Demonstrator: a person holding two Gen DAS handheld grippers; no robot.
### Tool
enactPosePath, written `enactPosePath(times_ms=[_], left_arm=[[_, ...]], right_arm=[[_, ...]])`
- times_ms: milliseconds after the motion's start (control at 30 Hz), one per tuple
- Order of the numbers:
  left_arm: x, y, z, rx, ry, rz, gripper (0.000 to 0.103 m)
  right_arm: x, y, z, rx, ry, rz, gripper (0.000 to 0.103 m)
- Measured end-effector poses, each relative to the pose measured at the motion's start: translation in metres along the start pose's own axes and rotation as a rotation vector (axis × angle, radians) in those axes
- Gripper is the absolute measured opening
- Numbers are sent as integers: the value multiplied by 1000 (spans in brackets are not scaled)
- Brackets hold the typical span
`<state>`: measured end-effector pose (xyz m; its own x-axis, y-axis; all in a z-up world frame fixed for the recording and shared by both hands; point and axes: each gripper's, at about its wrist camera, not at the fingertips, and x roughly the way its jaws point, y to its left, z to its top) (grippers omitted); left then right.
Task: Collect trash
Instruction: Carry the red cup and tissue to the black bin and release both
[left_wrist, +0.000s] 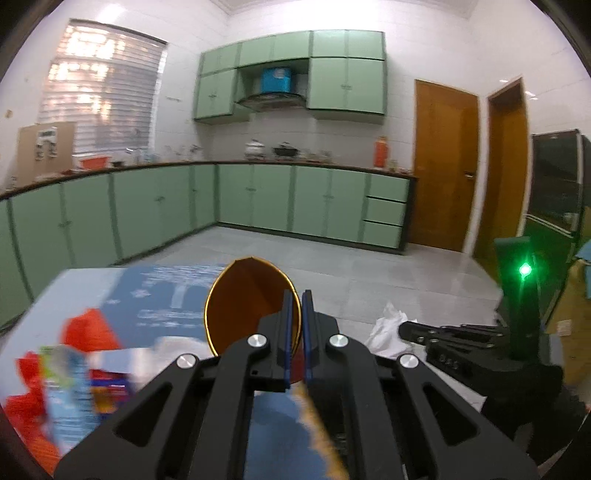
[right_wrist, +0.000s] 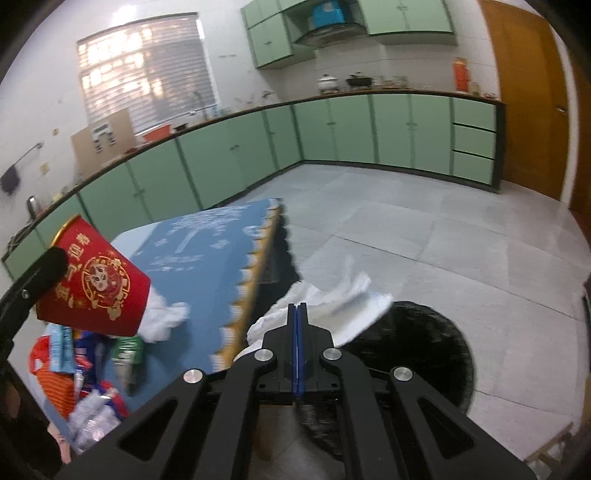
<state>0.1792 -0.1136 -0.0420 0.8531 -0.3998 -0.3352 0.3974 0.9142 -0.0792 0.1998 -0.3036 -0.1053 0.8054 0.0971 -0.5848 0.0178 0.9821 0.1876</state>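
Black linkage fills the foreground of both wrist views. Left gripper (left_wrist: 296, 325) is clenched on the wall of a red paper cup (left_wrist: 247, 306), one finger inside the rim and one outside; the cup hangs above the blue tablecloth (right_wrist: 207, 273), its long axis tilted, mouth facing away toward the cabinets (left_wrist: 258, 195) and upward, gold lining showing. From the right wrist view the same cup (right_wrist: 94, 282) shows its printed red side, base pointing down toward a white tissue wad (right_wrist: 164, 319). Right gripper (right_wrist: 297, 310) is clamped on one crumpled white tissue (right_wrist: 332, 302), held off the table edge over a round black rug (right_wrist: 424, 354). Several wrappers (right_wrist: 85, 369) lie in a loose heap on the cloth, too blurred to count.
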Motion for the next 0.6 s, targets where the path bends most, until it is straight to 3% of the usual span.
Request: enactPosePath(times_ms=[200,333,400,433,533,600], left_arm=[[65,-50,-21,-10,102,-110,4],[117,-67,-37,-16,211,-145,5],[137,-72,-46,-25,263,-155,7],[144,-73,-49,-28,278,-158,9],[163,-80,-58,-12,307,-155,29],[170,-81,-59,-17,318,-150,30]], right_arm=[[17,-64,-10,58,49,-45,0],[41,-100,-17,98,97,-19,0],[51,-112,-20,108,126,-7,5],[57,-120,-23,113,139,-13,5],[66,-135,-26,124,159,-33,17],[65,-140,-27,131,159,-42,21]])
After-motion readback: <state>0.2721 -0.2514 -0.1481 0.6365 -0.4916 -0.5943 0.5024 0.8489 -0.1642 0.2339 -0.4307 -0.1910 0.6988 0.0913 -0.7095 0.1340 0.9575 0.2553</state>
